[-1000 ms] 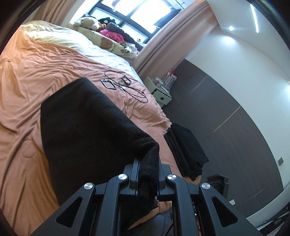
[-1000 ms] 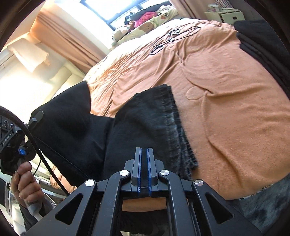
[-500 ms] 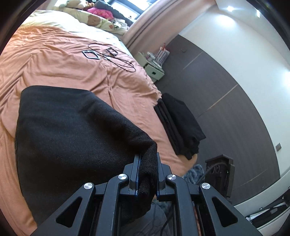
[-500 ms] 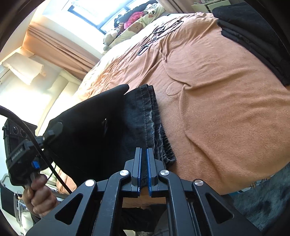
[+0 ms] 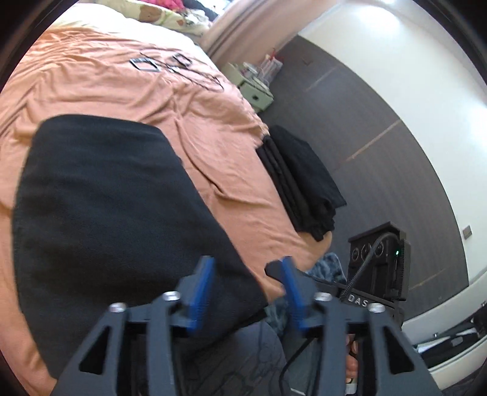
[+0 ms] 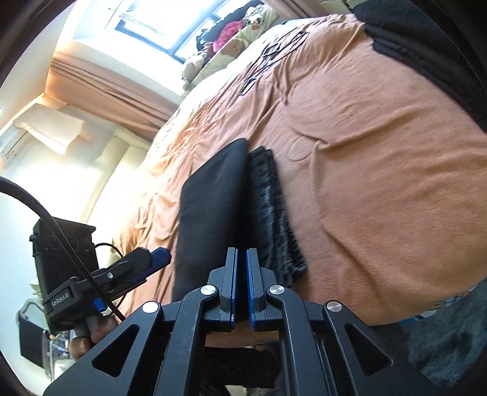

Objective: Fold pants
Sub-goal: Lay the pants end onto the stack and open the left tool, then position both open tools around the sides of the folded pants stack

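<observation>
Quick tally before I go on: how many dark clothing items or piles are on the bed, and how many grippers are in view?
Black pants lying folded on the orange bedspread: 1
Stack of dark folded clothes at the bed's edge: 1
Grippers, left gripper and right gripper, both opening, nothing pressed between the pads: 2
Total: 4

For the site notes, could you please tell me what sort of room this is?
Most likely a home bedroom: a wide bed with an orange sheet, pillows and soft toys under a curtained window, and a nightstand beside it.
</observation>
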`<state>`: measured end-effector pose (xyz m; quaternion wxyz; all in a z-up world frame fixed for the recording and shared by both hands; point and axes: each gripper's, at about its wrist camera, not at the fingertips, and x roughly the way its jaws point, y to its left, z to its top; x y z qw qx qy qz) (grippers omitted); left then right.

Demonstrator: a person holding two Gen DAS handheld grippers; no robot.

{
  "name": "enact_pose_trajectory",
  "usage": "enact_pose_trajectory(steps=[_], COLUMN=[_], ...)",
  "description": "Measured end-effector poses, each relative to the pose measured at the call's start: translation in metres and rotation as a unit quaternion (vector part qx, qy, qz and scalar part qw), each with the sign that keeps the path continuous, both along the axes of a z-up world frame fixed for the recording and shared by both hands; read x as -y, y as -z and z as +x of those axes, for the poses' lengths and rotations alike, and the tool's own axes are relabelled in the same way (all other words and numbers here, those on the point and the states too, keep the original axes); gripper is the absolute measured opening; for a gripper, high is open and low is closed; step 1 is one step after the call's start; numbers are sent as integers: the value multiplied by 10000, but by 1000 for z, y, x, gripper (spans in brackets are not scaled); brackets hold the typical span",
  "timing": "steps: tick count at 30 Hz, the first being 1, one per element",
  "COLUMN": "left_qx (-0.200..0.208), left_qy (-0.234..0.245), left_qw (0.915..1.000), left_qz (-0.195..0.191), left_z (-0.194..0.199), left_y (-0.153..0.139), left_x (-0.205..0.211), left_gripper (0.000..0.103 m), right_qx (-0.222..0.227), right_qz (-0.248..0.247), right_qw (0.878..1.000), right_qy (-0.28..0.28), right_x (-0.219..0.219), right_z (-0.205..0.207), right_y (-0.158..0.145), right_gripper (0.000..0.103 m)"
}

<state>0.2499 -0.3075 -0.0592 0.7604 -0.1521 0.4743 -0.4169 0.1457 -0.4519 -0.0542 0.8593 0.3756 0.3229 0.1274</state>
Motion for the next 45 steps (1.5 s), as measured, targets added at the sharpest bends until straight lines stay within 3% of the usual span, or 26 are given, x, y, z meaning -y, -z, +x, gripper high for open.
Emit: enact_pose_trajectory(steps=[1, 3, 10, 21, 30, 32, 34, 37, 45], left_qx=[32, 40, -27, -474, -807, -895, -944, -968, -950], left_qy=[-95, -268, -923, -1710, -1857, -1853, -1835, -1820, -1754], left_qw=[10000, 9996, 9950, 9829, 9771, 9760, 9754, 9751, 9752], left_qz=[7, 84, 378, 488, 658, 714, 778, 821, 959], left_z=[2, 7, 26, 59, 67, 68, 66, 66, 65], left_y=[-1, 0, 13, 50, 83, 89, 93, 96, 92], left_x=[-8, -23, -75, -133, -148, -148, -146, -145, -136], left_gripper=[54, 54, 55, 54, 54, 54, 54, 54, 55], right_qx=[2, 31, -58, -227, -376, -416, -359, -161, 117], right_qz=[22, -27, -277, -684, -794, -820, -874, -1064, -999], right_qw=[10000, 10000, 9994, 9956, 9934, 9930, 9925, 9915, 9937], right_qy=[-30, -16, -173, -605, -737, -744, -778, -731, -504], right_x=[-2, -5, -16, -22, -27, -29, -32, -39, -34], right_z=[3, 6, 36, 103, 143, 148, 148, 137, 93], right_y=[1, 2, 3, -4, 2, 3, 1, -9, -21], right_gripper=[29, 47, 47, 47, 29, 13, 5, 3, 2])
